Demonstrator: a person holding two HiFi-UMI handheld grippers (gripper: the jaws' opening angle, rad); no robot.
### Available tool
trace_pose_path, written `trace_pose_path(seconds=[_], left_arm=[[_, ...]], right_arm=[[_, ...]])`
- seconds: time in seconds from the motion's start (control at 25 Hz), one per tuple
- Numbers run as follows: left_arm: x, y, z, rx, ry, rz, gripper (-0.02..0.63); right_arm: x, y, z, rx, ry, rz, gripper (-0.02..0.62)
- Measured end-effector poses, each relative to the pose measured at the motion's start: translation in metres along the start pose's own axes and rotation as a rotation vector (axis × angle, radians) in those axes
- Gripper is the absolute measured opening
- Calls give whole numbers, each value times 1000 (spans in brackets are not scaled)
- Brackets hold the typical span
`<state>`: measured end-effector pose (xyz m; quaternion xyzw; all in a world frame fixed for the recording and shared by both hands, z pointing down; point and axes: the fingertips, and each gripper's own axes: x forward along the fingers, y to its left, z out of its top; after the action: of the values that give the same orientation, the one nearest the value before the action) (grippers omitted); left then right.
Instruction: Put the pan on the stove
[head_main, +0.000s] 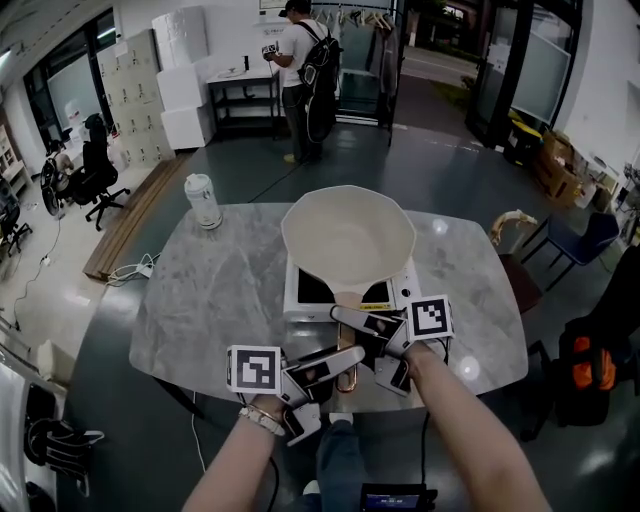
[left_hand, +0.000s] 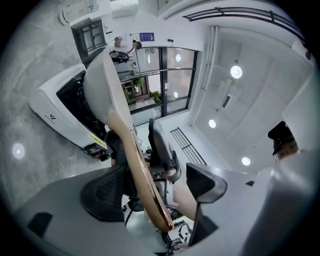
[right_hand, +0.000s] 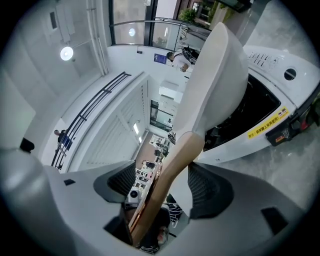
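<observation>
Right, jaws first: your left gripper (left_hand: 156, 187) has its jaws spread wide w/ the pan's handle (left_hand: 142, 175) running btwn them, close to one pad and clear of the other, so no pinch. Same on your right gripper (right_hand: 165, 186): jaws spread, handle passing through the gap, no squeeze visible. They flank the handle from opposite sides, prob. because two grips steady a long, front-heavy pan. The pan (head_main: 347, 238) rests on the stove (head_main: 296, 297), bowl over the black cooktop, handle sticking out toward you. Stove sits mid tabletop (head_main: 210, 290). Placing looks done; you'd just back both grippers off w/o nudging the handle.
</observation>
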<state>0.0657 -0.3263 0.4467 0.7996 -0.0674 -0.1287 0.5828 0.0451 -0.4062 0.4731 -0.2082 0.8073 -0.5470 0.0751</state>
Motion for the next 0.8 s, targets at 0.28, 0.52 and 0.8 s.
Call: trace_pose_path(seconds=[0.28,0.52,0.8], left_arm=[[-22,-8,22,60,-111,31,370],[-41,-15,41,180,-191,83,368],[-60,-20,56,263,-286,143,135]], right_arm=[[-26,-2,8,-27,-102,-104,317],[-53,9,13,-89,-145,-155,316],[-80,25,10,-225,-191,-259,147]])
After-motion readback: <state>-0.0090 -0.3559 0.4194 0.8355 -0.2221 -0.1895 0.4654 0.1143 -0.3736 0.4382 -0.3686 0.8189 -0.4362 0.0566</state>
